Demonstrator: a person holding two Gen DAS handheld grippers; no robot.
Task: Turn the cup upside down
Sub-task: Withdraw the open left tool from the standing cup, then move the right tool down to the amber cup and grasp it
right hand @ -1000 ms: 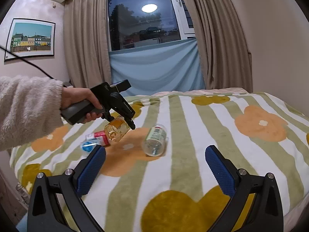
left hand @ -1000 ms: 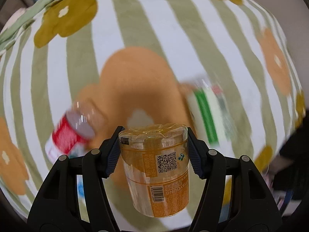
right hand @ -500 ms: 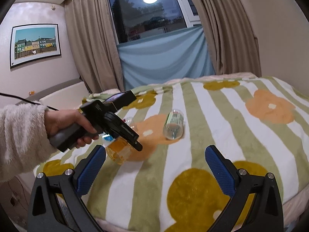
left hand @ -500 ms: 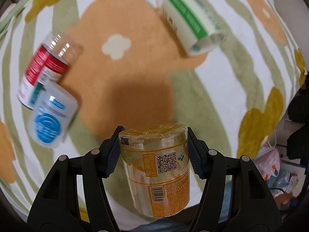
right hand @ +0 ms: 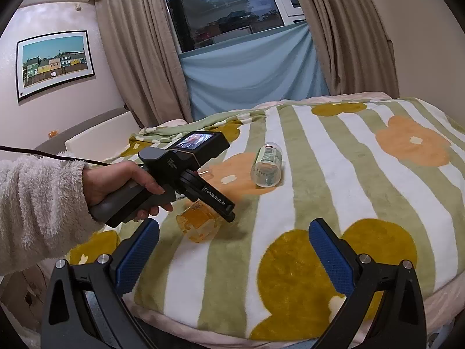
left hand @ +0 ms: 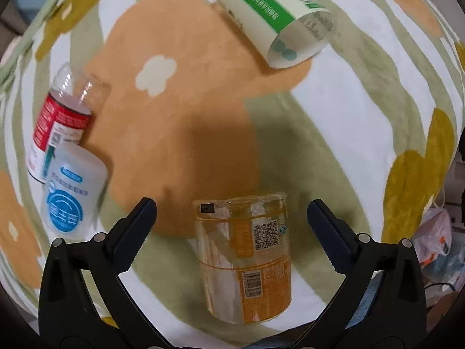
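My left gripper [left hand: 232, 212] has its jaws spread wide, and the orange cup [left hand: 247, 264] sits between them at the lower centre of the left wrist view, touching neither pad. There is clear daylight on both sides, more on the left than the right. The cup's long axis runs up the frame, roughly along my fingers, with its closed base at the far end and its wider rim toward me. In the right wrist view it shows at lower centre left, under the nose of my left gripper [right hand: 229, 212], resting on the blanket [right hand: 290, 192]. I think it is standing rim down, though with the gripper covering part of it I cannot rule out a tilt. If so, the flip looks nearly done and what remains for me is backing straight off without clipping it.

My right gripper [right hand: 232, 241] is also open wide and holds nothing; it hangs at the bottom of its frame, near the blanket's edge, farther from the cup than the left.

Beyond, at mid left of the left view, a blue bottle [left hand: 71, 192] and a red bottle [left hand: 62, 122] lie on their sides, touching. A green cup [left hand: 270, 20] lies on its side at the upper right.
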